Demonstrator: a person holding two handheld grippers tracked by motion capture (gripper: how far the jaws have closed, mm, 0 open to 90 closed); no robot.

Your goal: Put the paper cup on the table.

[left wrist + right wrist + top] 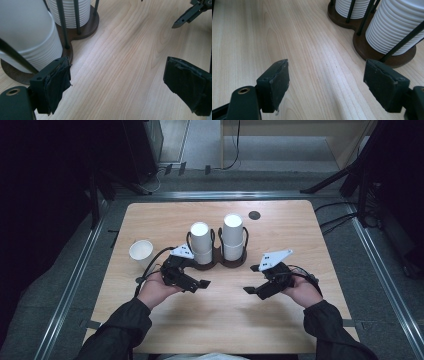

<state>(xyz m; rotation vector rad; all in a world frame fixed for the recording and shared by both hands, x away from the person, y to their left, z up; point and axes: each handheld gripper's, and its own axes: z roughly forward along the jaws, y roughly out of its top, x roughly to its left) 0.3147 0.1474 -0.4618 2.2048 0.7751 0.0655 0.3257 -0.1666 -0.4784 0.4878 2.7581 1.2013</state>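
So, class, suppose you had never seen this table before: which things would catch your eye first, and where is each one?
Two tall stacks of white ribbed paper cups stand in a dark brown wooden holder with black wire posts at the middle of the pale wooden table. A single white paper cup stands upright, apart, to their left. Nearer the person, the left gripper and right gripper hang open, holding nothing.

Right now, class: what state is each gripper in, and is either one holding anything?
Left gripper: open, holding nothing, beside the cup holder.
Right gripper: open, holding nothing, above bare table.
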